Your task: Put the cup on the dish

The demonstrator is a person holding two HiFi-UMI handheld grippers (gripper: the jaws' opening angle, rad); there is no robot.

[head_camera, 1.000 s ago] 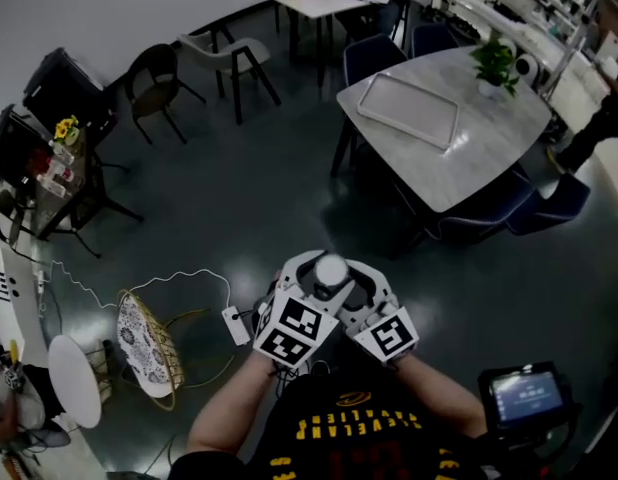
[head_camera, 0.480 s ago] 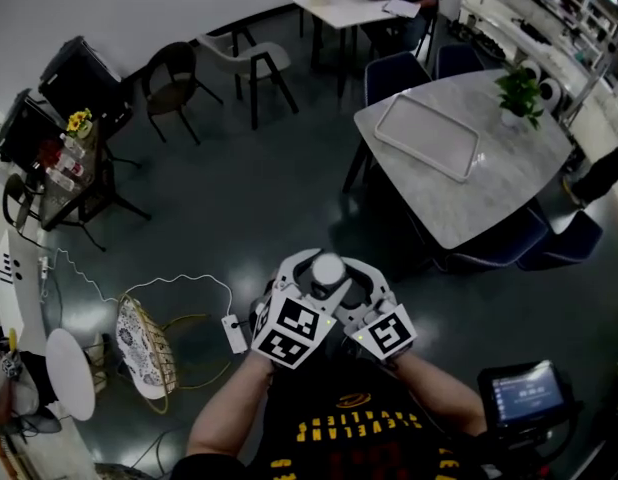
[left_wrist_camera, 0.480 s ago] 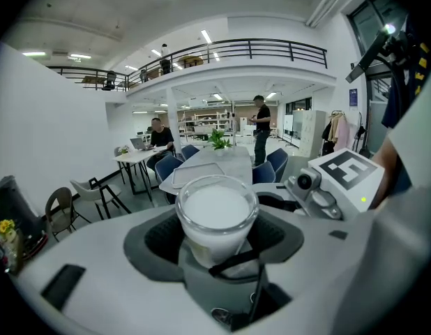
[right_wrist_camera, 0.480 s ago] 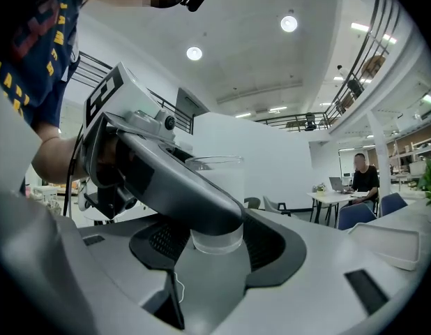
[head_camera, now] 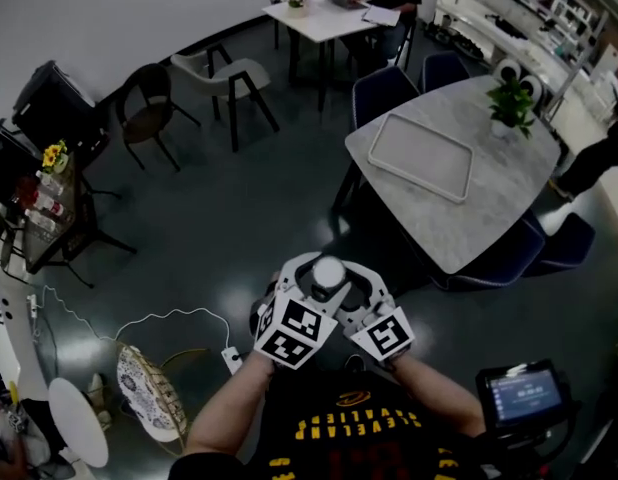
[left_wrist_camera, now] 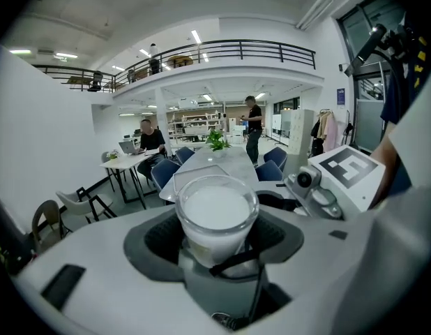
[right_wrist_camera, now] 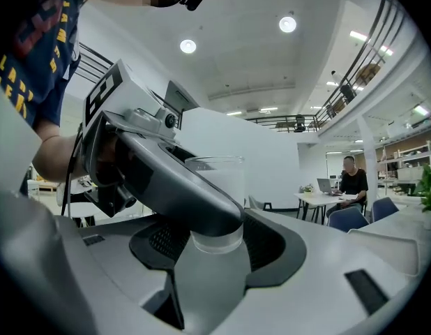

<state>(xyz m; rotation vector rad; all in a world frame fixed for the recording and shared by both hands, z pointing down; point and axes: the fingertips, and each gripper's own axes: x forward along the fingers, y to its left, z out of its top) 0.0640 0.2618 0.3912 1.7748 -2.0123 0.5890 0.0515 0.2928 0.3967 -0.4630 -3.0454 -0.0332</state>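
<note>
A clear cup with a white inside is held upright in front of my chest, above the dark floor. My left gripper and right gripper stand tight together, each shut on the cup from its own side. In the left gripper view the cup sits in the padded recess of the left gripper. In the right gripper view the cup sits in the right gripper, partly covered by the left one's finger. A white rectangular tray lies on the grey marble table, far from the cup.
A potted plant stands at the table's far end, with blue chairs around it. A person sits at a white table at the back. Black and grey chairs stand left. A cable lies on the floor.
The view has shifted forward and the floor items at lower left slid down the picture. Both grippers stay together on the cup.
</note>
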